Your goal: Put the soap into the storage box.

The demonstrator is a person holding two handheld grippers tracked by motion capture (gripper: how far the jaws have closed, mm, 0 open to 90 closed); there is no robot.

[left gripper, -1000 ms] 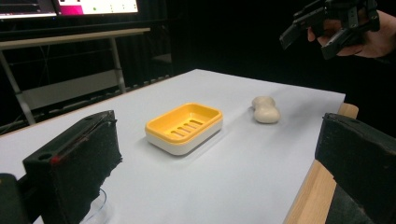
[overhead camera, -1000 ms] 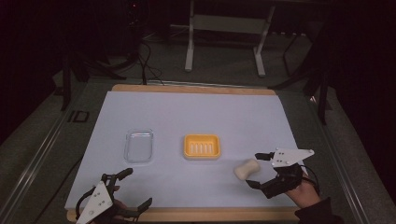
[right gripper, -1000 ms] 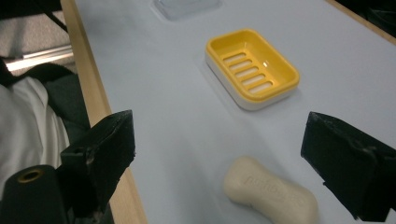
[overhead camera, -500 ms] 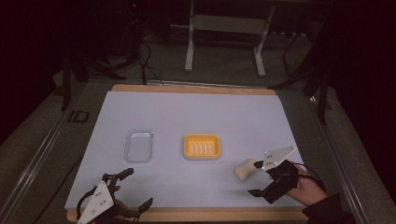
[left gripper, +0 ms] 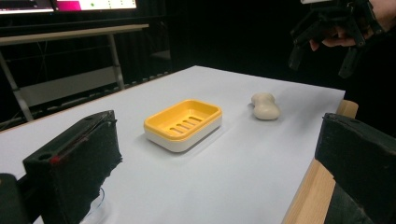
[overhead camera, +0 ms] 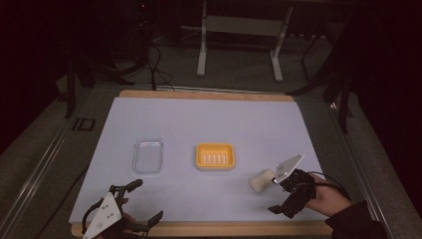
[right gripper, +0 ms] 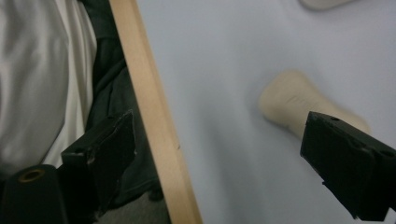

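Dropping toward the lower right of the high view, the right gripper point(overhead camera: 281, 195) spreads empty jaws beside the soap bar point(overhead camera: 261, 180), lining up a grasp; left gripper point(overhead camera: 142, 200) rests wide open, empty.

1. A dim room with a grey floor point(overhead camera: 239, 69).
2. A white metal stand point(overhead camera: 239, 30) beyond the table point(overhead camera: 209, 94), far ahead of both pairs of jaws.
3. Black cables point(overhead camera: 154, 64) trail there.

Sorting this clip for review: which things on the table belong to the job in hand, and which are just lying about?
In the job:
- bar of soap, beside the right gripper, jaws open
- yellow soap dish, likely where it goes

Lying about:
- clear plastic tray
- left gripper, open and idle at the near edge
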